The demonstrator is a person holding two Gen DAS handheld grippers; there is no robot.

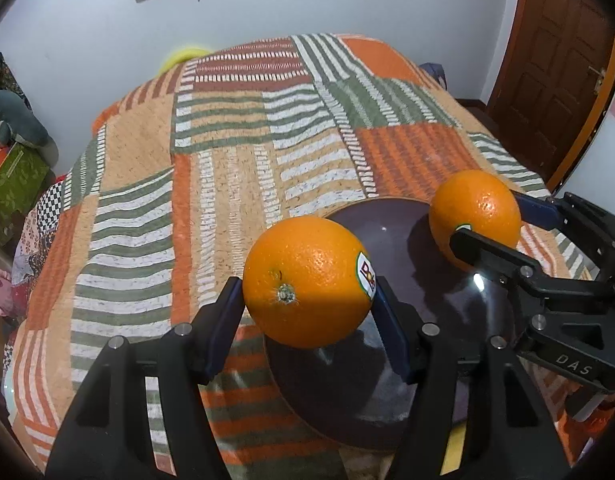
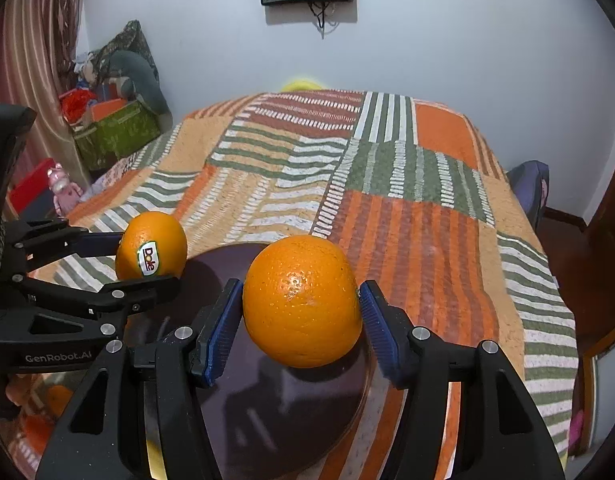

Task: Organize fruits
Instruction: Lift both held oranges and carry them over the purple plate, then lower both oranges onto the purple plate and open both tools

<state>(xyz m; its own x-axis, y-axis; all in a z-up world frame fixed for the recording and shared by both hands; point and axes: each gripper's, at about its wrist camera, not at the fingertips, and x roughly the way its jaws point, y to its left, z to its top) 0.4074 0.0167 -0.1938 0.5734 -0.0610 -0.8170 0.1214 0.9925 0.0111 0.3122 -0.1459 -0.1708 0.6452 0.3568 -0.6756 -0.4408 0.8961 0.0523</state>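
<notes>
You are pinching the stickered orange [image 1: 307, 282] in your left hand-held gripper [image 1: 309, 304] and the plain orange [image 2: 301, 300] in your right hand-held gripper [image 2: 301, 312], holding both above the dark plate [image 1: 387, 380] on the patchwork bed [image 1: 227, 160], presumably to set them there together.

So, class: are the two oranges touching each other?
Apart. The left wrist view shows bare dark plate between the stickered orange in the left claw and the other orange; the right wrist view shows the same gap.
</notes>
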